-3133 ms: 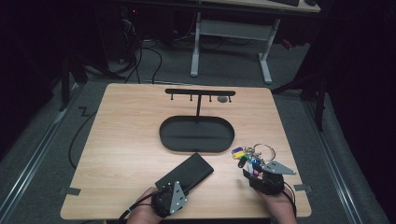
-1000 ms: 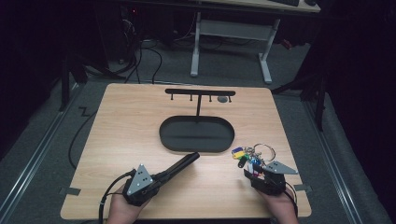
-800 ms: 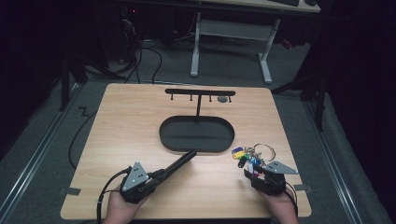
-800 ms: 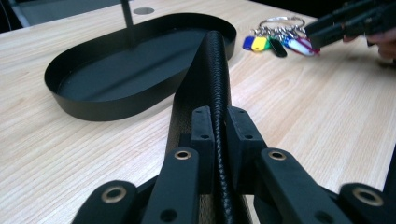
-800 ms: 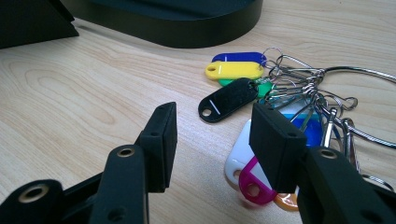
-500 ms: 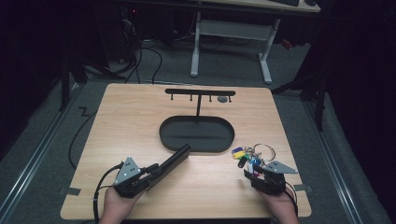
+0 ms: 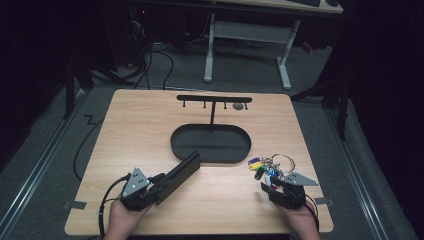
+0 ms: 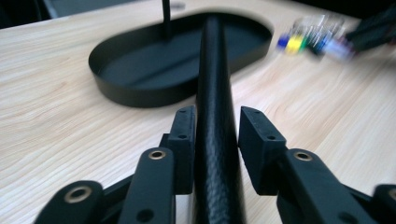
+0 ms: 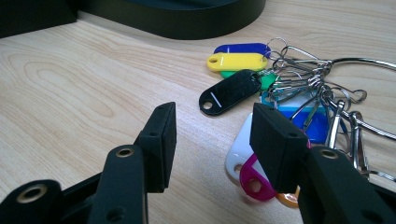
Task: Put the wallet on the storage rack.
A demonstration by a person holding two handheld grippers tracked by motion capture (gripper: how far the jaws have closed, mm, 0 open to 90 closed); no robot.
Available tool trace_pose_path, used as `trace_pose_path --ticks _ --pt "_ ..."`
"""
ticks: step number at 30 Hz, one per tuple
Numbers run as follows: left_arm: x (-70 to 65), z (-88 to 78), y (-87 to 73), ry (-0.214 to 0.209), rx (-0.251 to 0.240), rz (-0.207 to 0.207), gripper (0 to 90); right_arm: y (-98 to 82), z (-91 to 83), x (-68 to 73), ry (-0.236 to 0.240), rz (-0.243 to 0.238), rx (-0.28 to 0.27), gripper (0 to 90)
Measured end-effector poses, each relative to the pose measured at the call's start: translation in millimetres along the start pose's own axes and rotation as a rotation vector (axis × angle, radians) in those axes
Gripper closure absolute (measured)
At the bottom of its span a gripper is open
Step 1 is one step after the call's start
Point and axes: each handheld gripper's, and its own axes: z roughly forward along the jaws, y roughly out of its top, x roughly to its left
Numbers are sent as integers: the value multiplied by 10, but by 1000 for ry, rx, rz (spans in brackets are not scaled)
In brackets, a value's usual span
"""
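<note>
The flat black case (image 7: 177, 175) has swung since a moment ago: its far end now reaches the rim of the oval black tray (image 7: 211, 145), tilted edge-up between the jaws of the left gripper (image 7: 150, 186), which clamps its near end. That gripper has shifted left, toward the table's (image 7: 125, 130) near-left corner. The right gripper (image 9: 210, 135) stays put, jaws apart, just short of the bunch of coloured key tags (image 9: 261, 93). Only the stand's post (image 7: 212, 114) rises from the tray.

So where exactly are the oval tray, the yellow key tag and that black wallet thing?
Oval tray (image 7: 220, 151), high view, front rim.
Yellow key tag (image 9: 239, 61), right gripper view, middle of the tag.
Black wallet (image 8: 215, 107), left gripper view, edge between the jaws.
</note>
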Motion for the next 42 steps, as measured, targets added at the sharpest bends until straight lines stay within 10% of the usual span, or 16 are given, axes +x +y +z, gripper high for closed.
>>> trace_pose_path --ticks 18,42 --pt "-156 120 300 62 255 142 666 -14 11 -29 51 -6 16 508" --pt "52 340 833 -58 621 188 669 -40 35 -65 129 11 46 498"
